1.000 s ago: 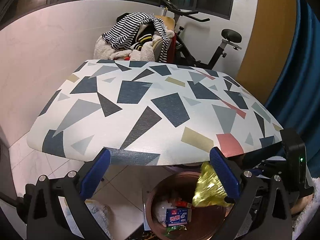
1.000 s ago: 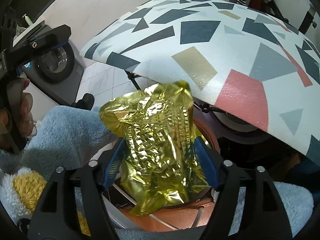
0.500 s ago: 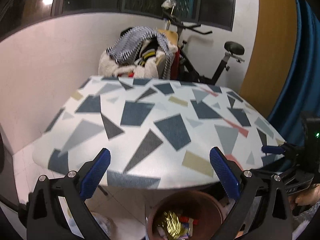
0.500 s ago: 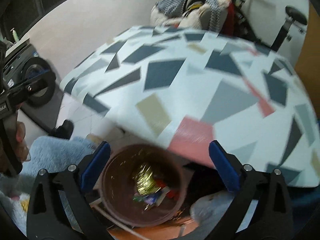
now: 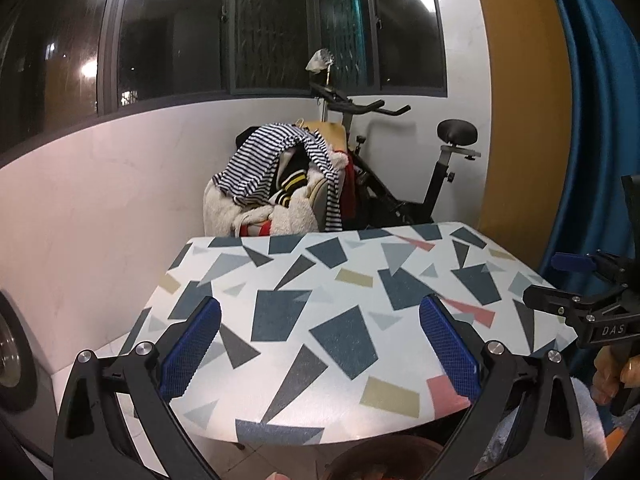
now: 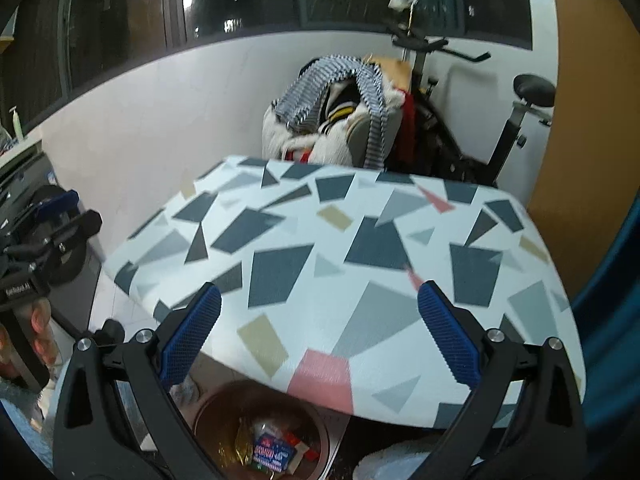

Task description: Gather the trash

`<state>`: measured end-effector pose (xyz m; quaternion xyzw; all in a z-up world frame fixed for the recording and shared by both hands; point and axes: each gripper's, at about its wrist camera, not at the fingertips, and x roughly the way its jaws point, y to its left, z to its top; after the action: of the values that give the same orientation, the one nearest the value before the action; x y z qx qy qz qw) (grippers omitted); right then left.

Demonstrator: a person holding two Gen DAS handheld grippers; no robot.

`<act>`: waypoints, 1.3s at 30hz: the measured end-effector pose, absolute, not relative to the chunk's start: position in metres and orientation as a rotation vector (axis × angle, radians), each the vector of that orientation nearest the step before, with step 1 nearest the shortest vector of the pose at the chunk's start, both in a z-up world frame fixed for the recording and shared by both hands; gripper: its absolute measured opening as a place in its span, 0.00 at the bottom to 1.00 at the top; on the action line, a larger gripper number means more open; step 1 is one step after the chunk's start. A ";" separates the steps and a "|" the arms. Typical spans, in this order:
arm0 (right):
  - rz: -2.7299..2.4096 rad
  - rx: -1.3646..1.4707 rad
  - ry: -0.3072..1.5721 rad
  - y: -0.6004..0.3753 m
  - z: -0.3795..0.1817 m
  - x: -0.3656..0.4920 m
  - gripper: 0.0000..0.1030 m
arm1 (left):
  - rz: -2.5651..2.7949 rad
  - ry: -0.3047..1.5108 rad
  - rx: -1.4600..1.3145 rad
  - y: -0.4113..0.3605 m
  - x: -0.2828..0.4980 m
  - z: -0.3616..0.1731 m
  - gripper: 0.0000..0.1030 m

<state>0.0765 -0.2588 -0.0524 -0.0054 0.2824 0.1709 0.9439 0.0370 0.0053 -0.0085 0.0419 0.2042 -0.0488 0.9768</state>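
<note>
From the left wrist, the left hand-held gripper [image 5: 319,347] is hanging apart and empty over the patterned desk [image 5: 344,280], which is now filling the view where the brown bin [image 5: 384,465] showed a second ago; only its rim is peeking below

From the right wrist, the right hand-held gripper [image 6: 318,339] is standing wide, its jaws having just been opening with nothing between them; the gold wrapper [image 6: 240,446] it held is lying in the bin, below and short of the pads, so that piece looks collected
</note>
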 end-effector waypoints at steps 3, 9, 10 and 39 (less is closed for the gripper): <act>0.340 -0.007 0.555 -0.263 -0.042 0.075 0.94 | -0.096 0.403 0.096 0.001 0.036 -0.002 0.94; 0.330 -0.001 0.543 -0.266 -0.033 0.074 0.94 | -0.087 0.398 0.119 -0.006 0.035 0.000 0.94; 0.329 -0.002 0.543 -0.265 -0.034 0.073 0.94 | -0.086 0.399 0.121 -0.007 0.035 0.000 0.94; 0.314 -0.016 0.511 -0.262 -0.020 0.069 0.94 | -0.073 0.400 0.077 0.007 0.035 0.002 0.94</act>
<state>0.0693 -0.2625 -0.0200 -0.0078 0.2517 0.1545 0.9554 0.0350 0.0073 0.0021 0.0381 0.1985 -0.0361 0.9787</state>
